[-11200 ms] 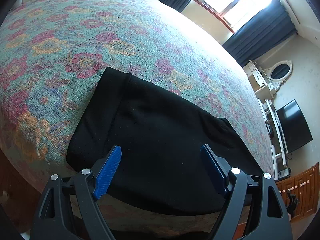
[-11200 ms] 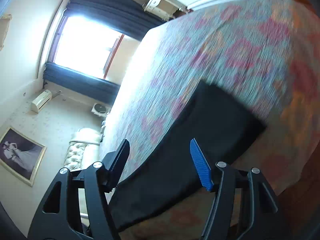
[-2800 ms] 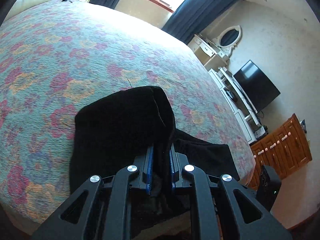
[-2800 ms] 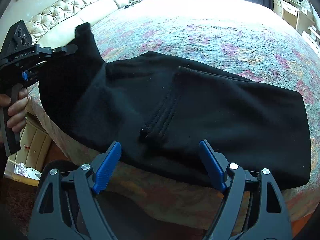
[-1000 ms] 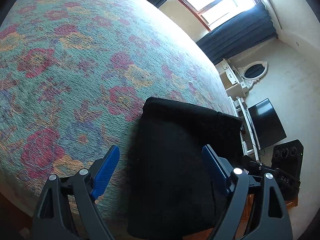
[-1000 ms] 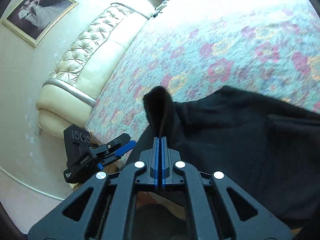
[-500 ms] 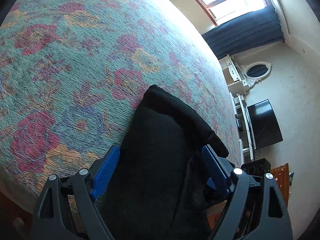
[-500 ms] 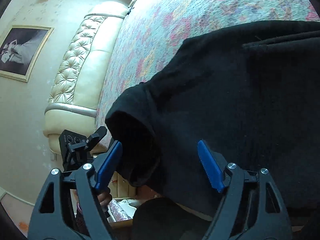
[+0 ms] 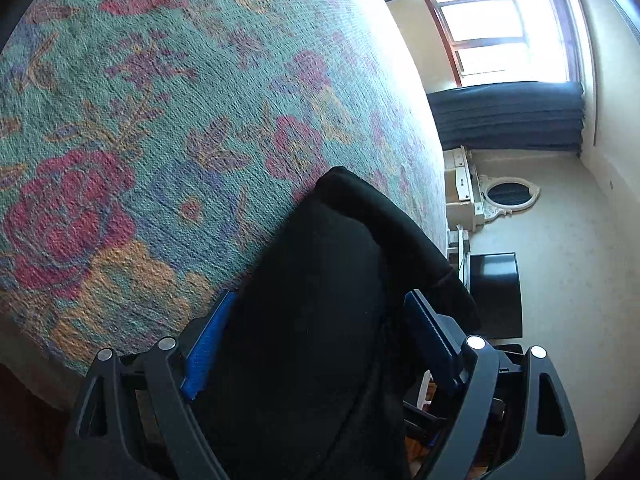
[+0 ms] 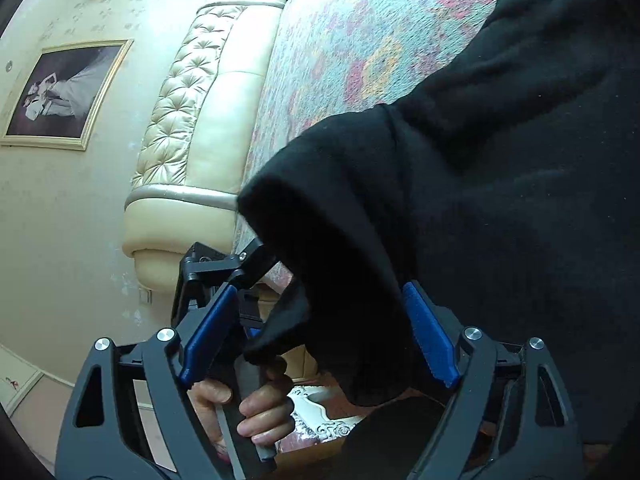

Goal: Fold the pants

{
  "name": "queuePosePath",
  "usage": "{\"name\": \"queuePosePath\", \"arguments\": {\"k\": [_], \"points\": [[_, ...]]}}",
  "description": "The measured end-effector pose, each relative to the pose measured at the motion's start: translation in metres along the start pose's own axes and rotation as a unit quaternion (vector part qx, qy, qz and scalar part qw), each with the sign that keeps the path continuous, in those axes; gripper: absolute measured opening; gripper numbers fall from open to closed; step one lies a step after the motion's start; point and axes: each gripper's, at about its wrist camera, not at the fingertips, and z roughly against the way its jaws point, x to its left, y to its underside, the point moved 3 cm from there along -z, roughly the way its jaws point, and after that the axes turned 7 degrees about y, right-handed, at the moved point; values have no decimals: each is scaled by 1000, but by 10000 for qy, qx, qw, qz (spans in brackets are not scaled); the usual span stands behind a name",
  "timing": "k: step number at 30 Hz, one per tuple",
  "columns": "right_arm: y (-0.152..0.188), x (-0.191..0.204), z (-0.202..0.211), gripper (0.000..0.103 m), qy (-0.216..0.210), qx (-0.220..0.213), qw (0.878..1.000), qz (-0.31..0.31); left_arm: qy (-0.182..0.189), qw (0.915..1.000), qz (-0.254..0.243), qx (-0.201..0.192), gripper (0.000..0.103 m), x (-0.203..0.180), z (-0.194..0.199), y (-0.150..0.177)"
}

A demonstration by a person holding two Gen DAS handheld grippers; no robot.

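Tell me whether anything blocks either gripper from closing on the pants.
Nothing visible does. The black pants already lie between the open fingers of the left gripper, and a fold of them sits between the open fingers of the right gripper.

No legible text, label, brand, number or sign found in either wrist view; framed picture (image 10: 60, 94) on the wall bears a photograph only, no readable lettering.

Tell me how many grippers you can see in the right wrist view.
2: the right gripper open in the foreground around the black pants; the left gripper behind it, lower left.
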Motion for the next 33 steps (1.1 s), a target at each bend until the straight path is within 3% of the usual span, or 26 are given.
{"name": "queuePosePath", "arguments": {"k": [5,9,10,11,12,13,16,21,22,28,33], "points": [[5,-5,-9,84,146,-181,9993,-303,530,9964,579,-314,83,11,11,6],[9,3,-19,84,285,-135,9993,-209,536,9975,294,-342,83,-2,11,13],[10,5,-22,81,346,-142,9992,-162,557,9977,209,-327,83,-6,10,15],[10,7,-22,58,441,-177,9988,-69,581,9976,164,-325,83,-9,10,16],[10,9,-23,45,487,-167,9986,76,572,9977,140,-334,83,-12,9,17],[9,13,-24,37,397,-114,9990,192,519,9980,102,-348,83,-14,7,17],[8,26,-10,32,409,-305,9976,470,544,9979,77,-335,83,-17,6,13],[-2,39,43,21,397,-656,9937,824,747,9971,-67,-133,85,-28,-1,10],[-4,40,57,15,423,-732,9922,911,775,9970,-61,-44,85,-28,-4,11],[-19,22,153,15,804,-1274,9827,1079,824,9953,-153,488,85,-36,-31,27],[-19,-30,230,15,1140,-1709,9761,704,801,9905,-547,980,85,-49,-52,48]]}}
